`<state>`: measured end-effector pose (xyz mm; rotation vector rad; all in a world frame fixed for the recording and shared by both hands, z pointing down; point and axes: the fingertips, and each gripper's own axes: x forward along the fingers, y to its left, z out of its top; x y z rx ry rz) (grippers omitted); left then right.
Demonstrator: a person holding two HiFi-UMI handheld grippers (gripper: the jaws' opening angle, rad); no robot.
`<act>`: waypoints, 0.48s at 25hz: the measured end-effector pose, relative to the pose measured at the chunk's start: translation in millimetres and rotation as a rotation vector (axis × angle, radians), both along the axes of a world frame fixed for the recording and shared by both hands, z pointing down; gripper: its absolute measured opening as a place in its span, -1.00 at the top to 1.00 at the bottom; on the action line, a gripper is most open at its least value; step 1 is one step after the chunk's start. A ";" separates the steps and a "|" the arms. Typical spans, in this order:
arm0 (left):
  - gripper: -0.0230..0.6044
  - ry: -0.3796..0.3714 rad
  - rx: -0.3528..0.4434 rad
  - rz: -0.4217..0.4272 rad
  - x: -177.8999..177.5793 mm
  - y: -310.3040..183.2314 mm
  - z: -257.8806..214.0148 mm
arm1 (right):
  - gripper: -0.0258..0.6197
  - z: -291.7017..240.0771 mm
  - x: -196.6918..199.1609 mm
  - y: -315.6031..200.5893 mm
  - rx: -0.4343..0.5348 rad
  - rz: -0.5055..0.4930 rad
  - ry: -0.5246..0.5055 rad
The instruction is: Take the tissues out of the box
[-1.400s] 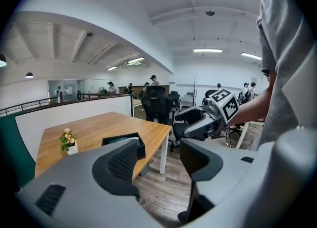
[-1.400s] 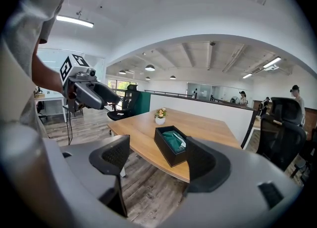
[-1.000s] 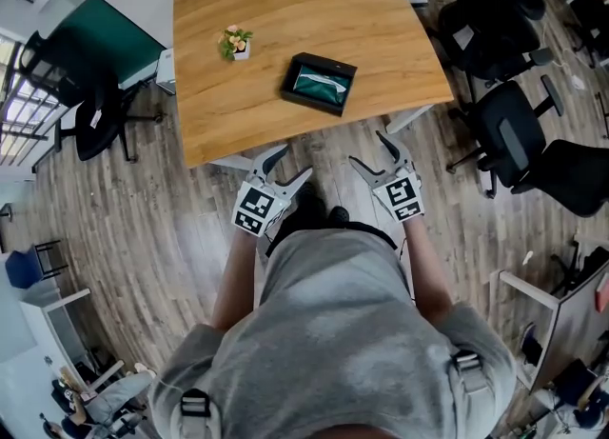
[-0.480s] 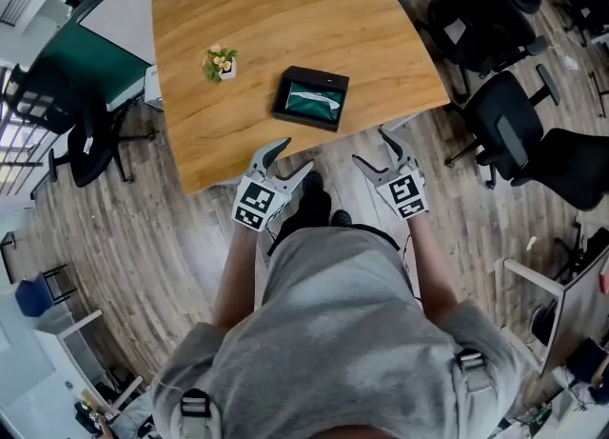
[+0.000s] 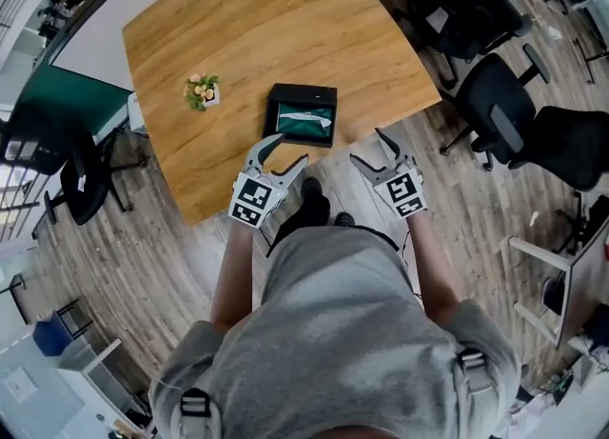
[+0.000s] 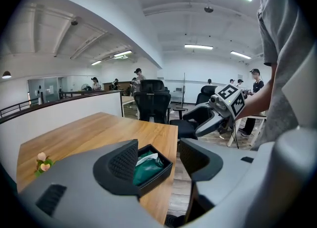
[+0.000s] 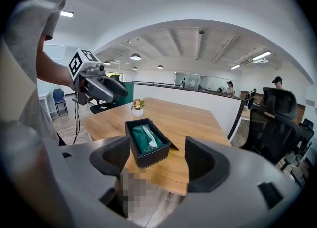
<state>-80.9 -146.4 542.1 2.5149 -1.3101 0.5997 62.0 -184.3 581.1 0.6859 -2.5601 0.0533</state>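
A black open box [image 5: 301, 114] lies near the front edge of the wooden table [image 5: 257, 18]. Inside it is a green tissue pack with a white tissue [image 5: 306, 117] sticking out. My left gripper [image 5: 284, 151] is open and empty, its tips just over the table edge, close to the box's near left corner. Off the table, to the right of the box, my right gripper [image 5: 369, 147] is also open and empty. In the left gripper view the box [image 6: 152, 164] shows between the jaws. From the right gripper view the box [image 7: 148, 145] lies ahead, apart from the jaws.
A small potted flower [image 5: 201, 91] stands on the table left of the box. Black office chairs [image 5: 504, 109] crowd the floor to the right, and another chair [image 5: 74, 180] is at the left. The table's front edge [image 5: 285, 175] runs below the box.
The table and box have drawn closer to both grippers. The left gripper's tips now reach over the table edge beside the box. Both jaws stay open.
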 end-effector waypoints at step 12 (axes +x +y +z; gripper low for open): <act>0.04 0.010 -0.028 0.115 -19.3 -36.3 19.4 | -0.17 -0.6 -25.8 -28.6 0.009 0.100 0.009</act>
